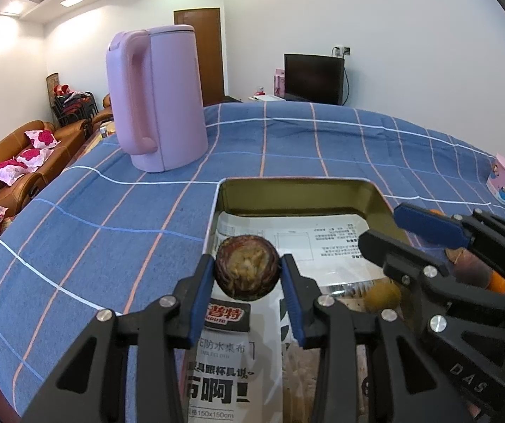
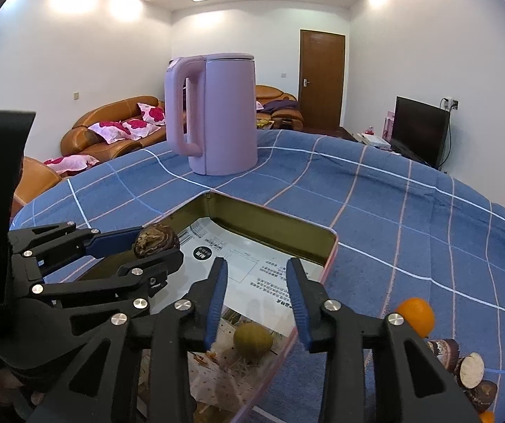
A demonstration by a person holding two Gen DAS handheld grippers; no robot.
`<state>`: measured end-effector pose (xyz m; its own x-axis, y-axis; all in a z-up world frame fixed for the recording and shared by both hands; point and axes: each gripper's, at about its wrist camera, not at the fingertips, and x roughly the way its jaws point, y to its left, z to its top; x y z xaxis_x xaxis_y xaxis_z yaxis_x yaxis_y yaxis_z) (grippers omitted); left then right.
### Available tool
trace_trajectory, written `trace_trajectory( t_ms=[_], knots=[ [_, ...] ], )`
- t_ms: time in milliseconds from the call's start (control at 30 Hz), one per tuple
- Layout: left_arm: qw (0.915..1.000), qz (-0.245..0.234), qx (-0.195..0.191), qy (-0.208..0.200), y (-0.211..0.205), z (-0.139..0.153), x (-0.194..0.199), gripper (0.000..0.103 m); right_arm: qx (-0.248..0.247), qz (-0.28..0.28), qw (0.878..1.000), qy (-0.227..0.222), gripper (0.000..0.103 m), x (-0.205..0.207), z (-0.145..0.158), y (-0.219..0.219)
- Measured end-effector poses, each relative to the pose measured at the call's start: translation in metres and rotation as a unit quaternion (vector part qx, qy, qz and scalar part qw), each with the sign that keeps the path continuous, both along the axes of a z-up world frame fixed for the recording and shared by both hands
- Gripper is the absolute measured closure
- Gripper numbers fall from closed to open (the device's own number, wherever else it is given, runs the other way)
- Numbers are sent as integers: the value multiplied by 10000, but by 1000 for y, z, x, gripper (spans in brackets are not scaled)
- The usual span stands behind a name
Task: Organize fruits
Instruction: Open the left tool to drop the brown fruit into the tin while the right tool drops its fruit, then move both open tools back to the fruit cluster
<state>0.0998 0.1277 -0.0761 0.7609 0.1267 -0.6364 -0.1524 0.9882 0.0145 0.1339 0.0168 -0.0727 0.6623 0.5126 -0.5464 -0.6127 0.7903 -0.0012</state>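
My left gripper (image 1: 247, 275) is shut on a dark brown round fruit (image 1: 247, 270), held above the paper-lined metal tray (image 1: 302, 190). In the right wrist view the same fruit (image 2: 155, 239) sits between the left gripper's fingers over the tray's left edge (image 2: 273, 222). My right gripper (image 2: 256, 303) is open and empty, above the tray's near right part. A small olive-green fruit (image 2: 252, 341) lies in the tray below it; it also shows in the left wrist view (image 1: 383, 296). An orange (image 2: 415, 316) and cut brown fruits (image 2: 464, 370) lie on the cloth to the right of the tray.
A tall pink kettle (image 1: 157, 98) stands on the blue checked tablecloth (image 1: 111, 211) behind the tray, also in the right wrist view (image 2: 217, 112). A pink paper cup (image 1: 504, 179) stands at the far right. Sofas and a TV are beyond the table.
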Motion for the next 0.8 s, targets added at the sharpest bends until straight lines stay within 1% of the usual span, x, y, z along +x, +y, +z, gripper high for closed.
trace_trajectory(
  t_ms=[133, 167, 300, 400, 467, 500, 600, 733, 800],
  knots=[
    [10000, -22, -64, 9, -1, 0, -3, 59, 73, -80, 9999, -44, 58, -3, 2, -4],
    [10000, -29, -76, 9, -1, 1, -3, 57, 82, -114, 9999, -53, 55, -3, 2, -5],
    [9999, -67, -101, -9, -4, 3, -9, 50, 203, -214, 9996, -35, 51, -8, 4, -15],
    [9998, -117, -151, -55, -8, 7, -16, 40, 263, -287, 9992, -65, 47, -14, 8, -24],
    [9998, -142, -107, -115, -14, 10, -21, 27, 291, -344, 9989, -110, 46, -19, 10, -32],
    [9997, -171, -87, -135, -16, 11, -22, 25, 282, -413, 9986, -142, 45, -22, 12, -37],
    [9992, -331, -78, -225, -31, 17, -28, 23, 229, -596, 9976, -256, 45, -33, 15, -57],
    [9977, -582, -86, -328, -57, 22, -34, 23, 90, -1186, 9918, -472, 44, -47, 16, -97],
    [9967, -722, -74, -362, -71, 23, -35, 21, -36, -1568, 9855, -648, 44, -56, 16, -125]
  ],
)
